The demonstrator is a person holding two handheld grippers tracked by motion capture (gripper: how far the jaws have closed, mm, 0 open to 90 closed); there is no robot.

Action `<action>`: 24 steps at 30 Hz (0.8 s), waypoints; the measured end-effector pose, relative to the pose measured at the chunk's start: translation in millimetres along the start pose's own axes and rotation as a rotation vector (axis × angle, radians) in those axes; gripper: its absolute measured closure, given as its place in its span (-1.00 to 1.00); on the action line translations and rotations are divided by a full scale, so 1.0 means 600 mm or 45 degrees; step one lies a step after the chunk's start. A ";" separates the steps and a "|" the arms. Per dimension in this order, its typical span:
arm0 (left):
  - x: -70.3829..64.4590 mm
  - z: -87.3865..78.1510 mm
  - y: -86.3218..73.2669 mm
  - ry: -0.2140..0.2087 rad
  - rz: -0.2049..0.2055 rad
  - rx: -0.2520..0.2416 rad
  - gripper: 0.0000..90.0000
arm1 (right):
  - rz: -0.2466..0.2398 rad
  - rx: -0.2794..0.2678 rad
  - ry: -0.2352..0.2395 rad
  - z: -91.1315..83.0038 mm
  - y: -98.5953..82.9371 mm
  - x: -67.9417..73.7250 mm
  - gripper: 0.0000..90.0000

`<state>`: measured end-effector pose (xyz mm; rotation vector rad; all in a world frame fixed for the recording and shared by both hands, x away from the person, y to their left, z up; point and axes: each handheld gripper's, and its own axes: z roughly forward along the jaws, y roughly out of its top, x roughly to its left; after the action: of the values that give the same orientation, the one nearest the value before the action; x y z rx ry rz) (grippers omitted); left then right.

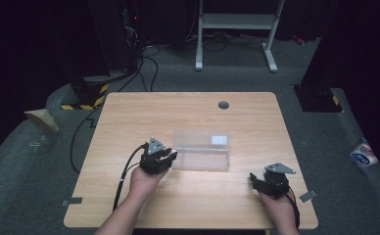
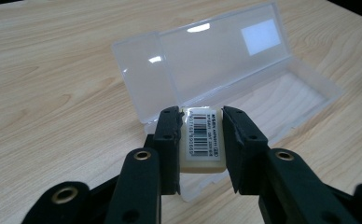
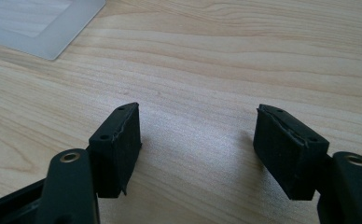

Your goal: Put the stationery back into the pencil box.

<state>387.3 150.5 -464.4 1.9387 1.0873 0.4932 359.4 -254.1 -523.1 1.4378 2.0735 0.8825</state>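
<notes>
**At the case's near-left corner: eraser held over the open tray**

Over the near-left corner of the case (image 2: 226,88), the left gripper (image 2: 200,140) clamps a small cream block — an eraser (image 2: 202,140), by the look of it — with a barcode label facing up. Its jaws press the block's two long sides, leaving the label and both ends free; that grip would probably let the block go down flat into the tray without the jaws fouling the walls. Whether the eraser already touches the tray floor or hangs just above it, I cannot tell.

The case is clear plastic and lies open in the middle of the table (image 1: 129,117), lid leaning back on the far side so that the tray faces the person. From the high view the left gripper (image 1: 157,159) sits right at the case's left end, the hand (image 1: 146,181) behind it.

Well off to the case's right and nearer the person, the right gripper (image 3: 200,140) waits with its jaws wide apart and nothing between them — bare wood beneath. Its position suggests it is kept clear of the work, perhaps ready to steady the case or shut the lid. A corner of the case shows at the upper left of its view.
</notes>
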 end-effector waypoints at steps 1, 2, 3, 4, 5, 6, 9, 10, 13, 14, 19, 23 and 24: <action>0.000 0.002 0.002 0.001 0.008 0.005 0.51 | 0.000 0.000 0.000 0.000 0.000 0.000 -0.30; -0.001 0.005 0.004 0.001 0.007 0.009 0.51 | -0.001 0.000 0.000 0.000 0.000 0.000 -0.30; -0.001 0.007 0.007 0.004 0.016 0.015 0.51 | 0.000 0.000 0.000 0.000 0.000 0.000 -0.30; -0.001 0.009 0.008 0.006 0.010 0.019 0.51 | 0.000 0.000 0.000 0.000 0.000 0.000 -0.30; -0.002 0.012 0.011 0.011 0.010 0.027 0.51 | 0.000 0.000 0.000 0.000 0.000 0.000 -0.30; -0.001 0.014 0.012 0.013 0.013 0.030 0.51 | 0.000 0.000 0.000 0.000 0.000 0.000 -0.30; -0.003 0.023 0.016 0.028 0.026 0.056 0.51 | 0.000 0.000 0.000 0.000 0.000 0.000 -0.30; -0.003 0.025 0.017 0.030 0.029 0.059 0.51 | 0.000 0.000 0.000 0.000 0.000 0.000 -0.30; -0.002 0.028 0.019 0.035 0.030 0.065 0.51 | -0.001 0.000 0.000 0.000 0.000 0.000 -0.30; -0.001 0.034 0.020 0.035 0.017 0.075 0.51 | 0.000 0.000 0.000 0.000 0.000 0.000 -0.30; -0.003 0.045 0.022 0.042 0.035 0.085 0.51 | 0.001 0.001 -0.001 0.000 0.000 0.000 -0.30; -0.002 0.053 0.024 0.045 0.032 0.077 0.51 | -0.001 0.001 0.000 0.000 0.000 0.000 -0.30; -0.001 0.055 0.024 0.046 0.026 0.078 0.51 | -0.001 0.001 0.000 0.000 0.000 0.000 -0.30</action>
<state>416.3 130.2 -471.5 2.0028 1.1184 0.5132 359.1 -254.1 -523.1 1.4375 2.0742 0.8820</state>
